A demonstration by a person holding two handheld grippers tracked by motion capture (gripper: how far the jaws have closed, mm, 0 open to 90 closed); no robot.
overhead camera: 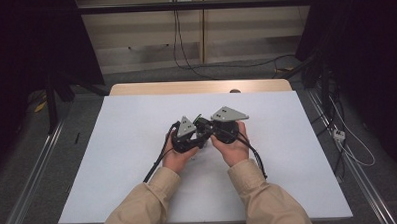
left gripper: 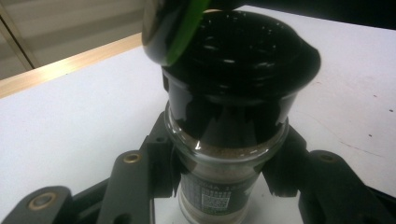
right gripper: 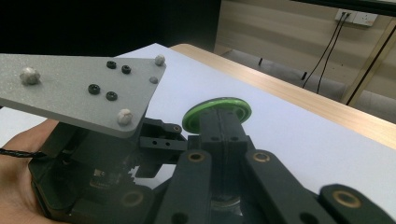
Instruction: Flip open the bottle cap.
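Observation:
My left gripper (left gripper: 224,154) is shut on a glass spice jar (left gripper: 219,186), its pads pressing the glass just under the wide black cap (left gripper: 233,70). A round black lid with a green rim (left gripper: 173,32) tilts over the cap's far left edge. My right gripper (right gripper: 224,121) has its jaws shut together, their tips against that green-rimmed lid (right gripper: 192,116); whether they pinch it I cannot tell. In the high view both grippers meet at the table's middle, left gripper (overhead camera: 200,136) and right gripper (overhead camera: 205,124) tip to tip, with the jar (overhead camera: 203,130) mostly hidden between them.
A white board (overhead camera: 138,169) covers the wooden table (overhead camera: 200,87). Black cables (overhead camera: 156,166) trail from the grippers toward the near edge. The left gripper's grey plate (right gripper: 79,88) sits close to the right gripper. Dark stands and floor cables (overhead camera: 347,137) flank the table.

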